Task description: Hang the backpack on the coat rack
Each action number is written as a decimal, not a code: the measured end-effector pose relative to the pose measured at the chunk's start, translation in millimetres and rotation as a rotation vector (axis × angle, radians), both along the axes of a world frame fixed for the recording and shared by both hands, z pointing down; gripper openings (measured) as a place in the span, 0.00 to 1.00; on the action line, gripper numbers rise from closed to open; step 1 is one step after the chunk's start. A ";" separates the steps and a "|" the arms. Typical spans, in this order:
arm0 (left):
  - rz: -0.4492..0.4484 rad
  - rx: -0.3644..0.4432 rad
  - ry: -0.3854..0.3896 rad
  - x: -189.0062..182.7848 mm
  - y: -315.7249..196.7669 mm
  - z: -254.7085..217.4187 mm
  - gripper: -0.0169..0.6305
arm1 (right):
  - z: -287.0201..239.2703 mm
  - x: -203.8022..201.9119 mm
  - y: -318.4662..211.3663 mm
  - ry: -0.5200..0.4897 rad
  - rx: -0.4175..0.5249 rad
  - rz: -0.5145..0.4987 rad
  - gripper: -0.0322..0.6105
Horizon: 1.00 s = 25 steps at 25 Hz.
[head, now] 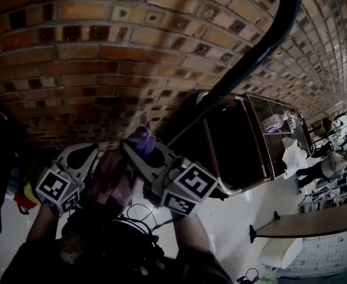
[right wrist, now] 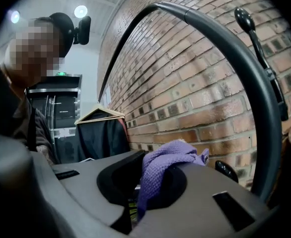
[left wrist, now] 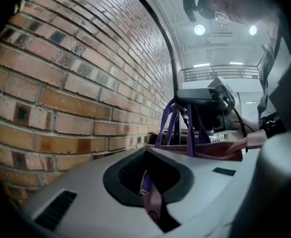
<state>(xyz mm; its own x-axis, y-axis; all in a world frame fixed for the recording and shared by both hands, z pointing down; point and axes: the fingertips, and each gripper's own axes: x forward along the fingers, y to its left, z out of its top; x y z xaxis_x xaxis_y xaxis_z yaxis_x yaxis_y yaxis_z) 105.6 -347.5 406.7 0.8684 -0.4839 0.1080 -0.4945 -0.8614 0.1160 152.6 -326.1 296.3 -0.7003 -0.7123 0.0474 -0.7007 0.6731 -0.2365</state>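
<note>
**A:** Where's the backpack (head: 111, 181)?

**B:** Slung between the two tongs and hanging below them, clear of the white floor (head: 244, 212). The left tongs (left wrist: 148, 182) are clamped on a thin purple strap (left wrist: 153, 202) with a small ring on it. The right tongs (right wrist: 143, 180) are closed tight on the purple woven handle (right wrist: 168, 156).

**A:** And the coat rack (head: 265, 43)?

**B:** Its black pole arches up and over the right tongs, just on their outer side. A knobbed peg (right wrist: 246, 20) sticks up beyond the pole, above those tongs and apart from the handle. A second black knob (right wrist: 228, 170) sits low, just past the handle's tip.

**A:** What crowds the space?

**B:** The brick wall (head: 102, 52) runs close along the far side of both tongs. Ahead of the right tongs, along that wall, a dark garment (right wrist: 100, 135) hangs on a wooden hanger. In the head view the pole stands between the right tongs and a glass-fronted cabinet (head: 233, 141) with a metal frame. Black cables (head: 139, 215) loop under the tongs, near the person's arms. A tabletop (head: 315, 220) lies well off to the right.
</note>
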 end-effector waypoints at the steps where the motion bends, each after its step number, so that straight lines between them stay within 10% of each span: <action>1: 0.001 -0.004 0.003 1.3 -3.6 -0.5 0.07 | -5.6 2.6 -3.3 -0.003 0.014 0.005 0.07; 25: 0.059 -0.013 -0.042 32.7 -24.0 5.1 0.07 | 34.2 67.0 9.9 -0.089 -0.011 0.223 0.07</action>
<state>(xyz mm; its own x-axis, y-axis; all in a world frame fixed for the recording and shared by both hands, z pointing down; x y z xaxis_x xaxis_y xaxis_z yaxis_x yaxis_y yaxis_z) 138.3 -371.5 411.8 0.8900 -0.4301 0.1514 -0.4473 -0.8879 0.1075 219.5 -316.2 330.5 -0.5271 -0.8498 0.0009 -0.8080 0.5008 -0.3104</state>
